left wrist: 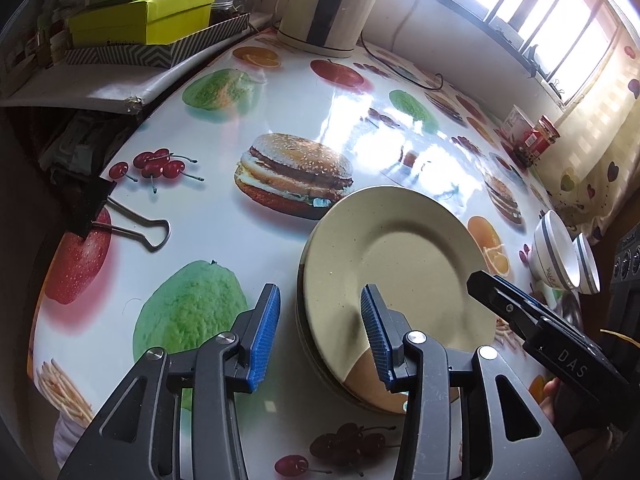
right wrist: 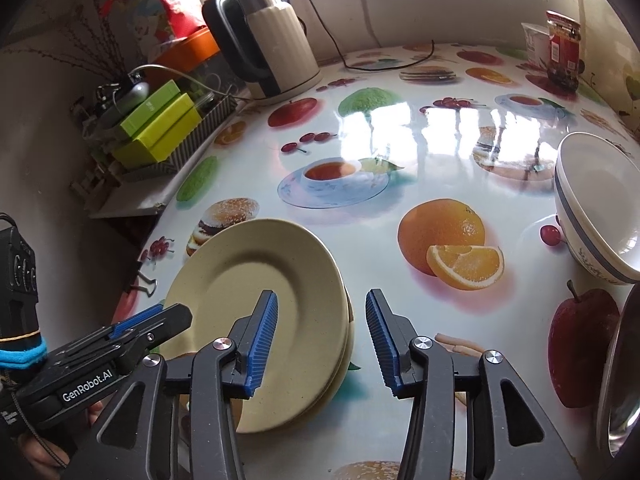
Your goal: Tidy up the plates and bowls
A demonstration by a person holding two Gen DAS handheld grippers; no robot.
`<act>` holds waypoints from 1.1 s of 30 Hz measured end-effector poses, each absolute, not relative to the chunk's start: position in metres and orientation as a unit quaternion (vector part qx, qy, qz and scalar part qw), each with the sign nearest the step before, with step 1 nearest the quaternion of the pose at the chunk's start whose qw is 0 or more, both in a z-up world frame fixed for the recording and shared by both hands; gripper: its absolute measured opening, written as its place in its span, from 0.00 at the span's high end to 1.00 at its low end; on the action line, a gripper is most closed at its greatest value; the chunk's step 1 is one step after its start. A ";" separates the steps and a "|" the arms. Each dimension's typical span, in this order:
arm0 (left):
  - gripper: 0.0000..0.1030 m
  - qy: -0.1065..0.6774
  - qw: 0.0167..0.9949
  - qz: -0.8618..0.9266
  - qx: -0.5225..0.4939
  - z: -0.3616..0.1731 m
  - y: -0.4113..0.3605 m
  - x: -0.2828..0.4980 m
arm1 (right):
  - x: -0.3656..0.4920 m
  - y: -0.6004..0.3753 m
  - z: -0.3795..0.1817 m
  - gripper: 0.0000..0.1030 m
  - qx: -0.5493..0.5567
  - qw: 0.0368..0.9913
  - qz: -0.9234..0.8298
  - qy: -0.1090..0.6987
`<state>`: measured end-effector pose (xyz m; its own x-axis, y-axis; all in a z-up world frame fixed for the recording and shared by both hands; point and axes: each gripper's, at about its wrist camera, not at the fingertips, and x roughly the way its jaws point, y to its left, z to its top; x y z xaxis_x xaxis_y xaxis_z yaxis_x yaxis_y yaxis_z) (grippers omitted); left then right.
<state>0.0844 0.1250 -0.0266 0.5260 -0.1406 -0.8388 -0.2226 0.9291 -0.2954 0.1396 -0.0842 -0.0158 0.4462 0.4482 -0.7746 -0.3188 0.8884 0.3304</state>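
A stack of cream plates (left wrist: 400, 272) lies on the fruit-print table; it also shows in the right wrist view (right wrist: 256, 304). My left gripper (left wrist: 320, 336) is open, its fingers astride the stack's left rim, holding nothing. My right gripper (right wrist: 322, 340) is open and empty, astride the stack's right rim; it shows in the left wrist view as a black tool (left wrist: 532, 320) over the plates' right side. Two white bowls with grey bands (left wrist: 560, 256) stand at the right; one bowl (right wrist: 600, 208) shows in the right wrist view.
A cream kettle (right wrist: 276, 40) with its cord stands at the back. Green boxes (left wrist: 152, 12) sit on a side shelf. A black binder clip (left wrist: 104, 216) lies at the left. A red jar (right wrist: 564, 52) and a white tub stand at the back right. A metal rim (right wrist: 620, 380) shows at right.
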 end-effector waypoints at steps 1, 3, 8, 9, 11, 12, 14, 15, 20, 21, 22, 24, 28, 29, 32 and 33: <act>0.58 0.488 0.851 0.020 -0.192 -0.029 0.126 0.085 | 0.140 -0.086 -0.018 0.55 0.071 0.846 0.225 0.478; 0.58 0.488 0.849 0.014 -0.203 -0.030 0.127 0.085 | 0.142 -0.088 -0.023 0.55 0.082 0.840 0.226 0.486; 0.58 0.489 0.845 0.009 -0.214 -0.031 0.127 0.088 | 0.146 -0.094 -0.032 0.55 0.106 0.830 0.230 0.497; 0.58 0.490 0.844 0.009 -0.219 -0.032 0.128 0.088 | 0.146 -0.095 -0.033 0.55 0.111 0.828 0.233 0.497; 0.58 0.490 0.843 0.008 -0.222 -0.033 0.127 0.089 | 0.148 -0.096 -0.035 0.55 0.121 0.823 0.239 0.501; 0.58 0.490 0.843 0.006 -0.223 -0.033 0.126 0.089 | 0.148 -0.096 -0.036 0.55 0.124 0.820 0.244 0.503; 0.58 0.491 0.843 0.008 -0.220 -0.032 0.125 0.090 | 0.149 -0.095 -0.038 0.55 0.128 0.814 0.254 0.507; 0.58 0.490 0.843 0.009 -0.222 -0.032 0.125 0.090 | 0.150 -0.095 -0.039 0.55 0.128 0.812 0.256 0.508; 0.58 0.492 0.842 0.012 -0.221 -0.032 0.124 0.096 | 0.152 -0.091 -0.039 0.62 0.125 0.808 0.268 0.510; 0.58 0.492 0.842 0.012 -0.219 -0.032 0.124 0.097 | 0.153 -0.090 -0.039 0.63 0.124 0.808 0.268 0.509; 0.58 0.492 0.843 0.013 -0.218 -0.032 0.123 0.097 | 0.155 -0.090 -0.039 0.63 0.124 0.809 0.267 0.509; 0.58 0.492 0.843 0.015 -0.217 -0.031 0.123 0.101 | 0.157 -0.091 -0.039 0.64 0.126 0.809 0.265 0.510; 0.58 0.493 0.844 0.016 -0.212 -0.031 0.121 0.110 | 0.163 -0.091 -0.038 0.65 0.123 0.811 0.262 0.508; 0.58 0.493 0.844 0.016 -0.211 -0.030 0.121 0.113 | 0.165 -0.090 -0.038 0.65 0.120 0.813 0.261 0.507; 0.58 0.493 0.844 0.014 -0.210 -0.030 0.121 0.123 | 0.174 -0.090 -0.037 0.65 0.122 0.814 0.256 0.507; 0.58 0.493 0.844 0.014 -0.210 -0.030 0.121 0.127 | 0.177 -0.089 -0.037 0.65 0.123 0.814 0.254 0.508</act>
